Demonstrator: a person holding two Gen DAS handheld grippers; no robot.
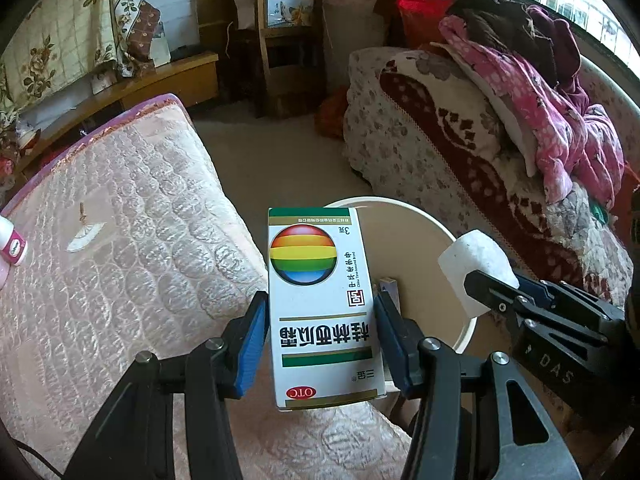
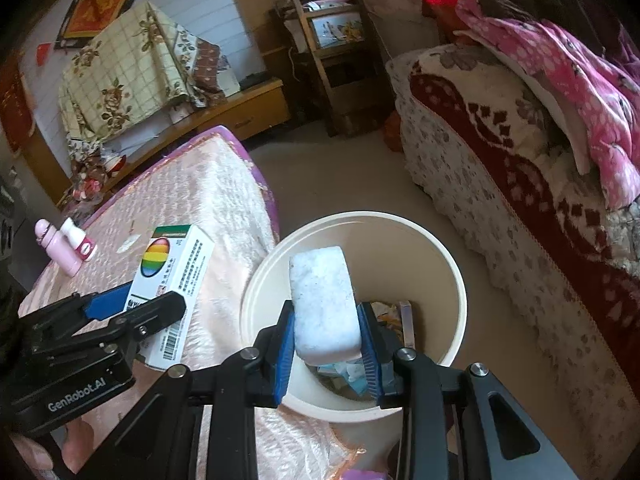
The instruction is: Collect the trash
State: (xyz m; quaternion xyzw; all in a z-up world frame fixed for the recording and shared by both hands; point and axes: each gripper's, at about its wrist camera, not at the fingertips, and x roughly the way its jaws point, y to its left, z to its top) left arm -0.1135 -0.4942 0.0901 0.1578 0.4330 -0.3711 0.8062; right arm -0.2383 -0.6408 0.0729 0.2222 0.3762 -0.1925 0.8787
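My left gripper (image 1: pixel 320 316) is shut on a white medicine box (image 1: pixel 320 304) with a rainbow ball print, held at the table's right edge beside the bin. The box also shows in the right wrist view (image 2: pixel 172 280). My right gripper (image 2: pixel 326 340) is shut on a white foam block (image 2: pixel 324 304) and holds it over the cream trash bin (image 2: pixel 452 280). The foam block (image 1: pixel 474 268) and the bin's inner wall (image 1: pixel 404 240) also show in the left wrist view. Paper scraps and a small box lie at the bin's bottom.
A table with a pink quilted cover (image 1: pixel 120 240) is on the left; a pink bottle (image 2: pixel 60 248) and a white-pink bottle (image 2: pixel 80 240) lie on it. A sofa with a floral cover and piled clothes (image 1: pixel 520 120) is on the right. A wooden chair (image 1: pixel 288 40) stands far back.
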